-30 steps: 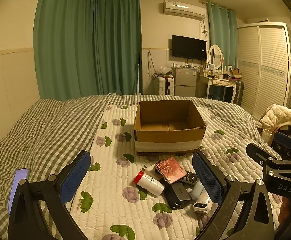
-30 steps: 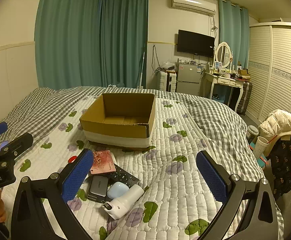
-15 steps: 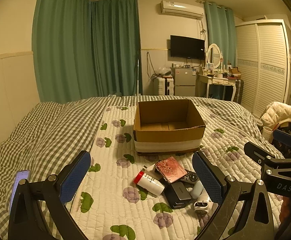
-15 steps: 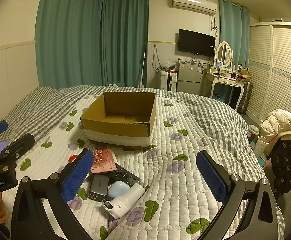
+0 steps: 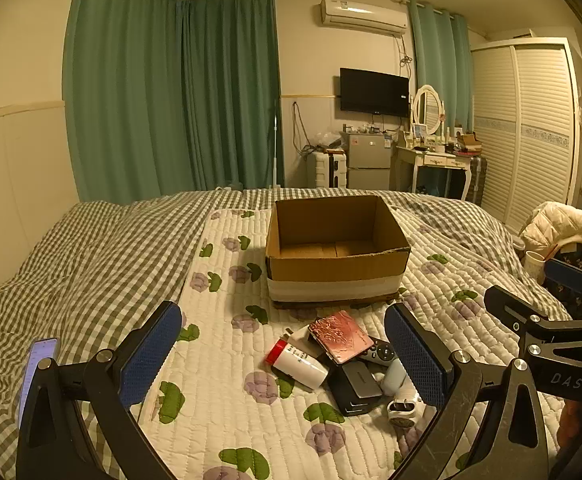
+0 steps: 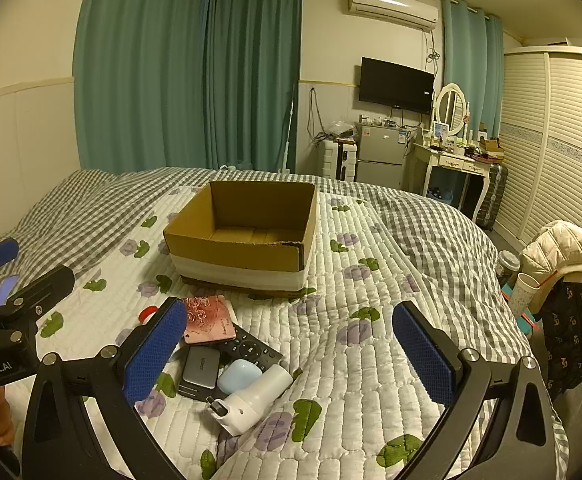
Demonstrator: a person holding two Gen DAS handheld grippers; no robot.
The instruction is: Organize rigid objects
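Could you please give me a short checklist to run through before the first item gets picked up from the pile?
1. Left gripper open, nothing between its pads: ok.
2. Right gripper open, nothing held: ok.
3. Cardboard box upright, open at the top, no items visible inside: ok.
4. Pile reachable: pink case lies on top of the remote, unobstructed from above: ok.
5. White bottle lies on its side on the quilt, could roll: cannot tell.
6. Grippers apart from each other: ok.
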